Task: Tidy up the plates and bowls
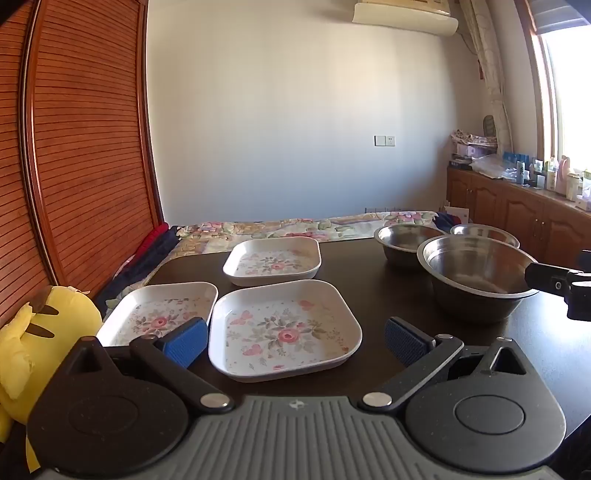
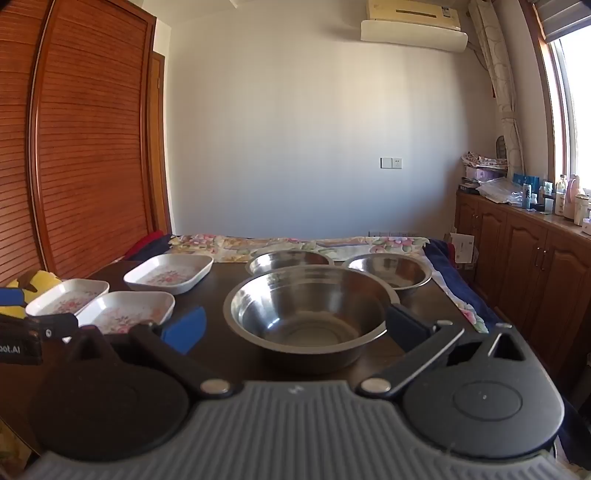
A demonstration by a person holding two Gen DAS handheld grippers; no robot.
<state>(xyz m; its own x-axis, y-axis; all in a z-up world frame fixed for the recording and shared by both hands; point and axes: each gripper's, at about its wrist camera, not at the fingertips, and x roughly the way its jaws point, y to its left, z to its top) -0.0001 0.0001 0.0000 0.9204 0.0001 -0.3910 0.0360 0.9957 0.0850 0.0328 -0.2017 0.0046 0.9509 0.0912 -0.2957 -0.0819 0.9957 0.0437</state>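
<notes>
Three floral square plates sit on the dark bench (image 1: 373, 295), left half. Near plate (image 1: 284, 328) is dead ahead of the left gripper (image 1: 295, 341), between its blue fingers (image 1: 186, 341), which are spread wide with nothing in them. Left plate (image 1: 159, 312) is just beside the near one, partly behind the left finger. Far plate (image 1: 272, 260) sits further back, apart from both.

Three steel bowls on the right half. Big bowl (image 2: 308, 306) is nearest, in front of the right gripper (image 2: 299, 325). That gripper's fingers are spread: the left pad (image 2: 184, 332) stands clear of the bowl, while the right finger sits at the bowl's right rim. Touching or only overlapping, cannot tell. Left wrist view shows the same dark finger over that rim. Back-left bowl (image 2: 288, 260) is behind the big one and partly hidden by it. Back-right bowl (image 2: 388, 271) is near the bench's far right edge. All bowls and plates are upright and look empty.

Around the bench: a yellow plush (image 1: 40, 332) off the left edge, a bed with a floral cover (image 1: 295, 227) behind, a slatted wooden wardrobe (image 1: 81, 147) on the left, wooden cabinets (image 2: 528, 254) with bottles under the window on the right, and an AC unit (image 2: 413, 33) high on the wall.
</notes>
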